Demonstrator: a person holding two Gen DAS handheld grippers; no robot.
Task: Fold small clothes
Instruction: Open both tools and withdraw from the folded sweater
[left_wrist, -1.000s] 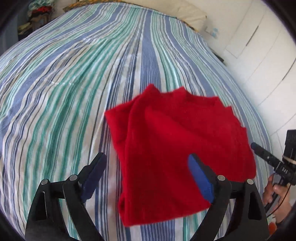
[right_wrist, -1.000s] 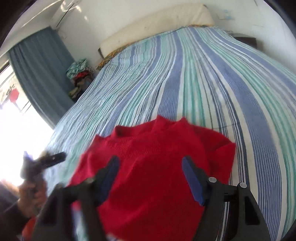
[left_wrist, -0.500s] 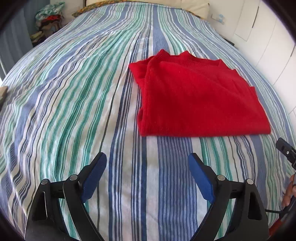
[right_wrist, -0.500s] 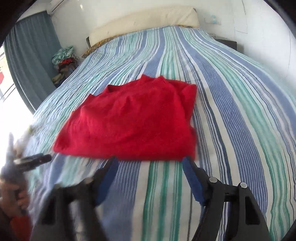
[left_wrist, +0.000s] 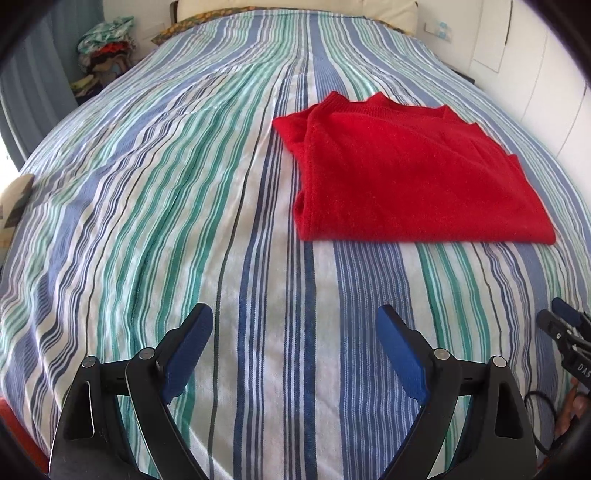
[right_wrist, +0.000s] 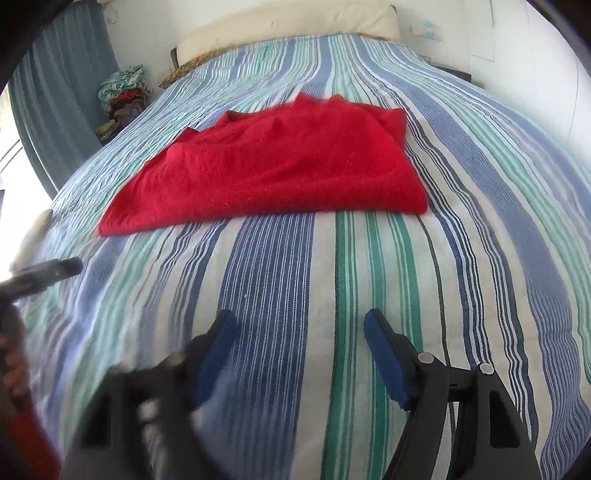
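Red knit sweater (left_wrist: 413, 173) folded rectangular, flat on striped woven bedspread (left_wrist: 184, 221)

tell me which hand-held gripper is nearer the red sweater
Neither clearly. The left hand-held gripper and the right hand-held gripper both sit open, back from the red sweater's near edge, touching nothing.

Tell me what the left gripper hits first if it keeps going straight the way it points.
Probably the striped bedspread. The left gripper, open and empty, points at bare sheet; the folded red sweater lies farther on and to the right. Depth is hard to judge.
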